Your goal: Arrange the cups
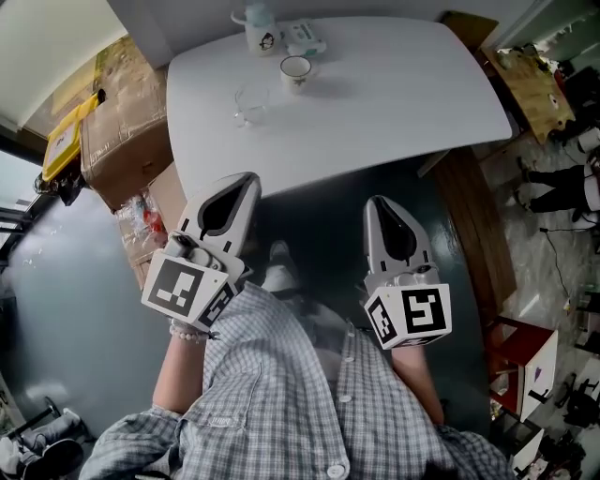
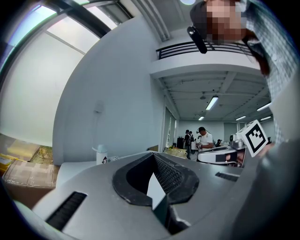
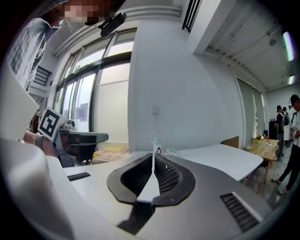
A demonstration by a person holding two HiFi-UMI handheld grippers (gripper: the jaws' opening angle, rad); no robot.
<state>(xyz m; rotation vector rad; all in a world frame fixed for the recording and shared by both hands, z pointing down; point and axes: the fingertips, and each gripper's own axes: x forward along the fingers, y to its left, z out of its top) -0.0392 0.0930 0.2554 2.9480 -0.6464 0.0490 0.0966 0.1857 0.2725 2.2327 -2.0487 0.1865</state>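
Note:
On the white table stand a clear glass cup, a small white cup with a dark rim, and a tall white lidded cup with a penguin print. The lidded cup also shows far off in the left gripper view, and the same cup in the right gripper view. My left gripper and right gripper are held near my body, short of the table's near edge, pointing toward it. Both are shut with nothing between the jaws, as the left gripper and right gripper show.
A small packet lies beside the lidded cup. Cardboard boxes stand left of the table. A wooden board and a wooden table are to the right, a red stool nearer. People stand in the background.

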